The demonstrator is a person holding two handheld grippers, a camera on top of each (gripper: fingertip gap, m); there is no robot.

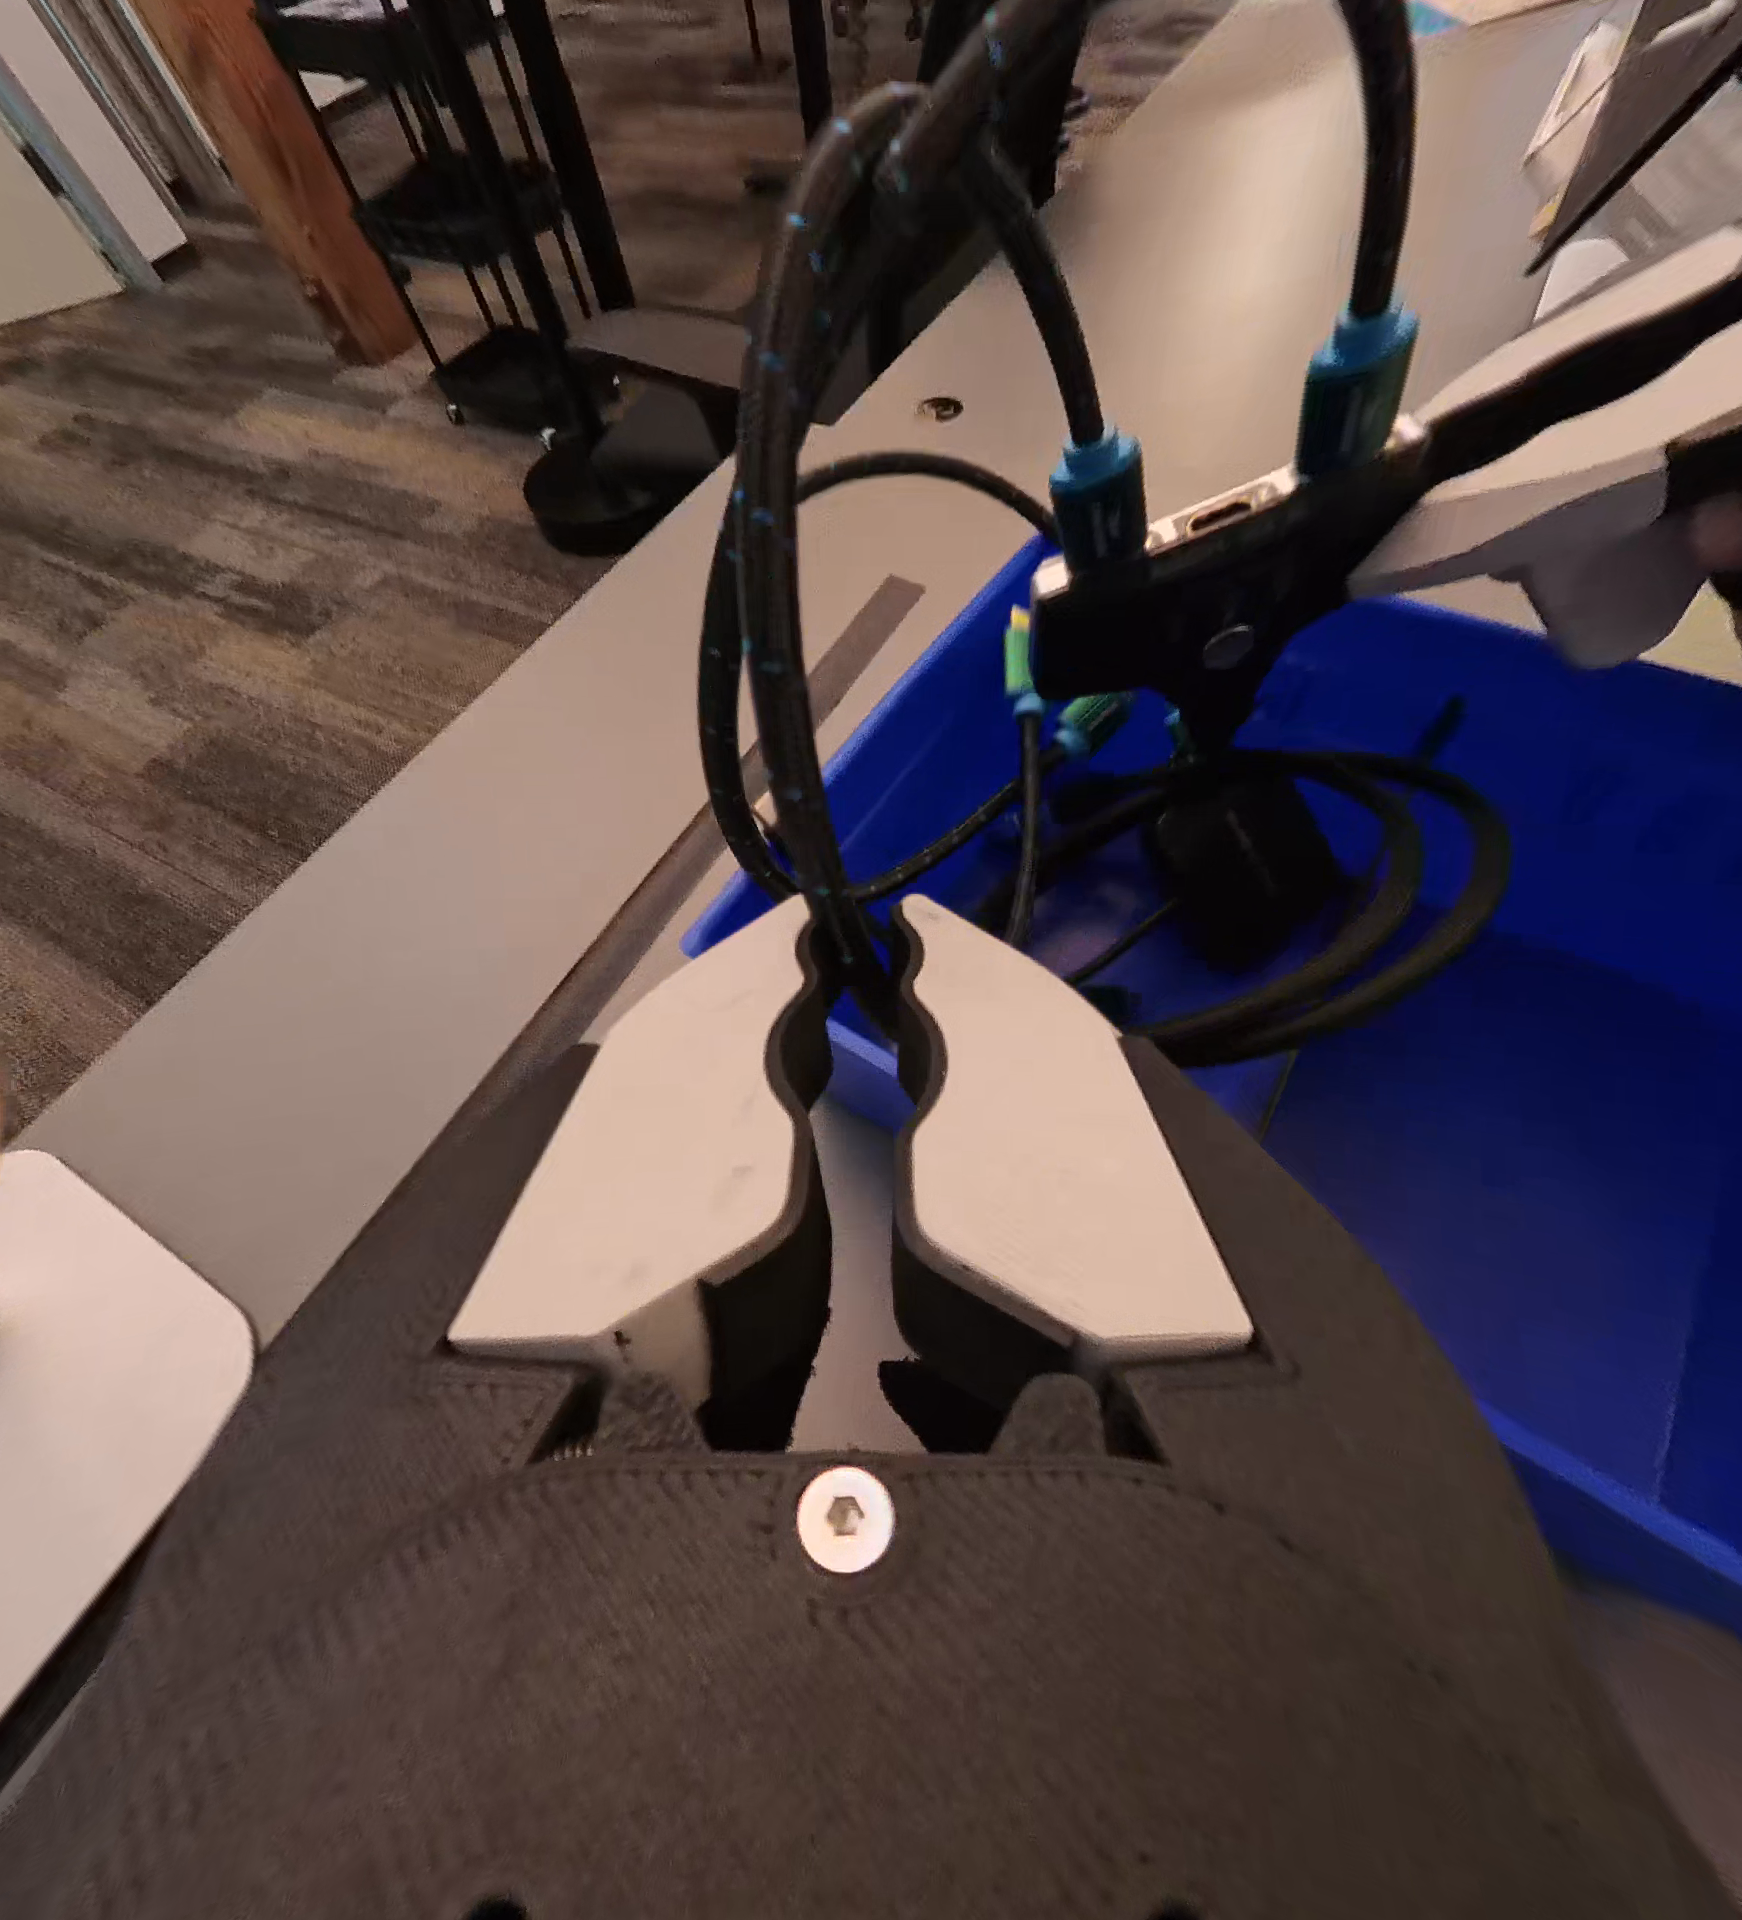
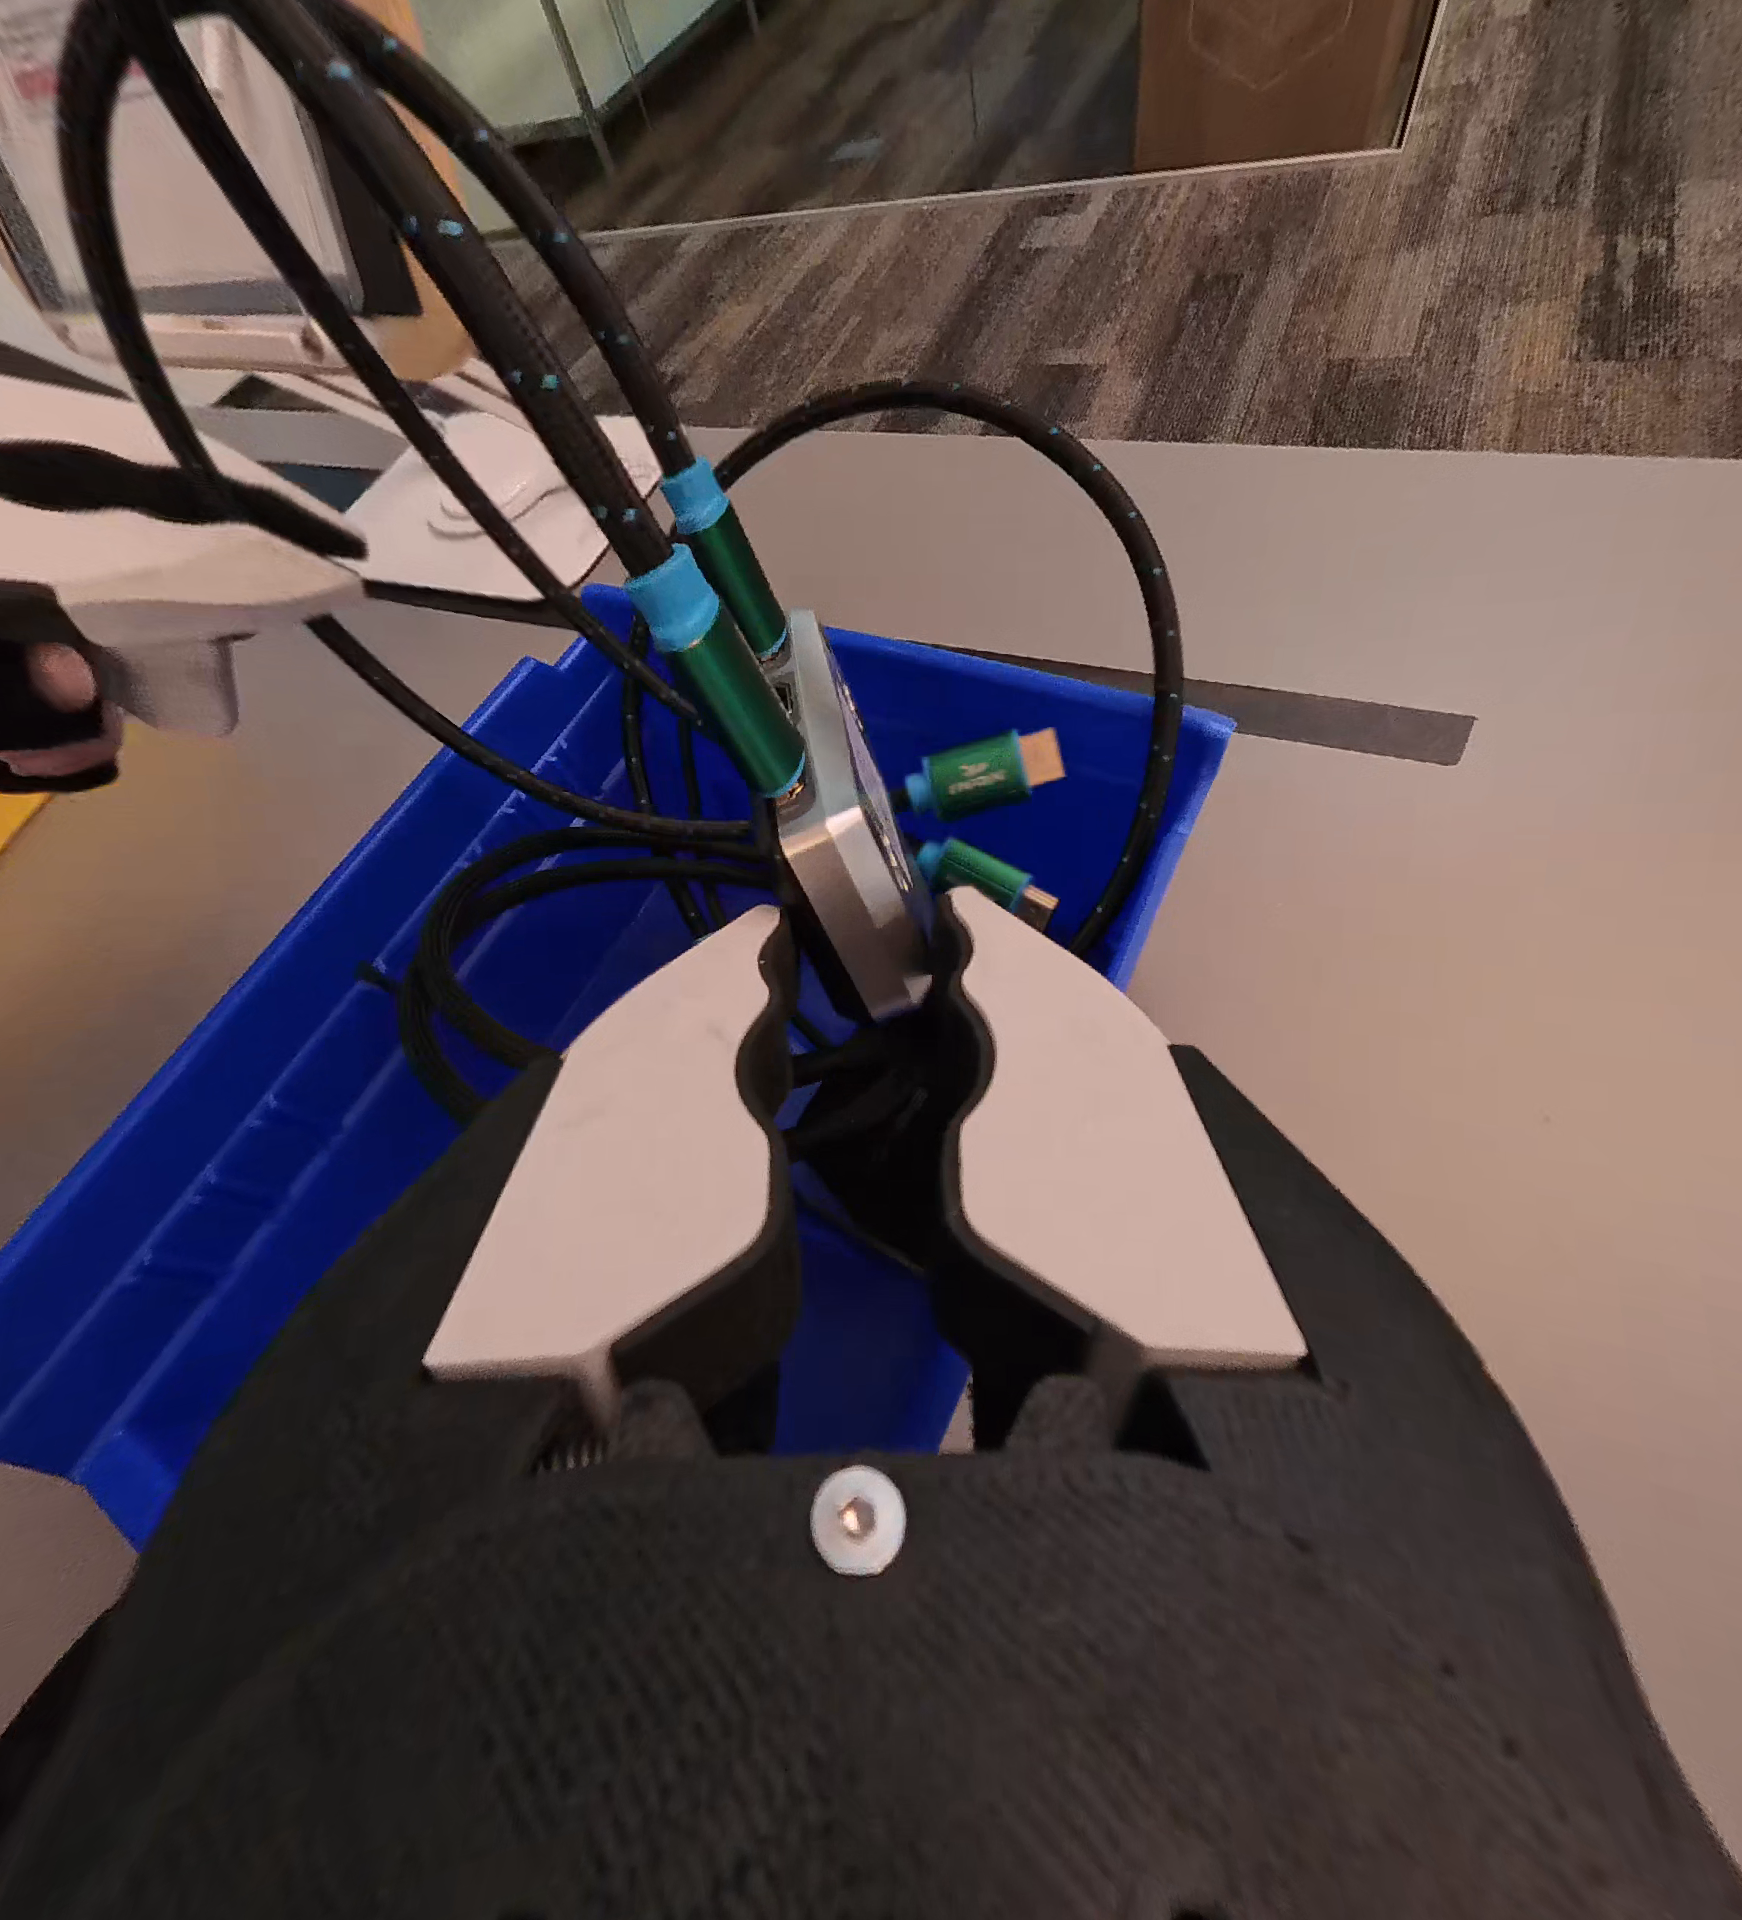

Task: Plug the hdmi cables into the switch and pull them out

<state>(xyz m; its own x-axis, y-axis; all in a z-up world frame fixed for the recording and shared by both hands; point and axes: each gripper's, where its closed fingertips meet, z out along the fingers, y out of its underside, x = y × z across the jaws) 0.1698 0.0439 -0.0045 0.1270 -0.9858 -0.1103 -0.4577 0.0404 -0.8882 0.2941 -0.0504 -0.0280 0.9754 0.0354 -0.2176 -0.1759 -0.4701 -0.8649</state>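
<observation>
The HDMI switch (image 2: 846, 868), a small silver box with a dark face, hangs above the blue bin (image 2: 275, 1091). My right gripper (image 2: 862, 935) is shut on its lower end. Two green plugs with blue collars (image 2: 732, 707) sit in its upper ports, with an empty port between them. Two loose green plugs (image 2: 981, 774) lie in the bin beyond it. My left gripper (image 1: 851, 935) is shut on a bundle of black braided cables (image 1: 742, 582) that loop up and over to the switch (image 1: 1189, 623). The right gripper (image 1: 1407, 447) holds the switch there from the right.
The bin (image 1: 1573, 1195) stands on a grey table (image 1: 379, 883) and holds coiled black cables and a black adapter (image 1: 1241, 852). A dark strip (image 2: 1345, 727) lies on the table behind the bin. A white device (image 1: 67, 1351) sits at near left. A black cart (image 1: 493, 208) stands on the floor. Across from one pair of fingers to the other is roughly 15 cm.
</observation>
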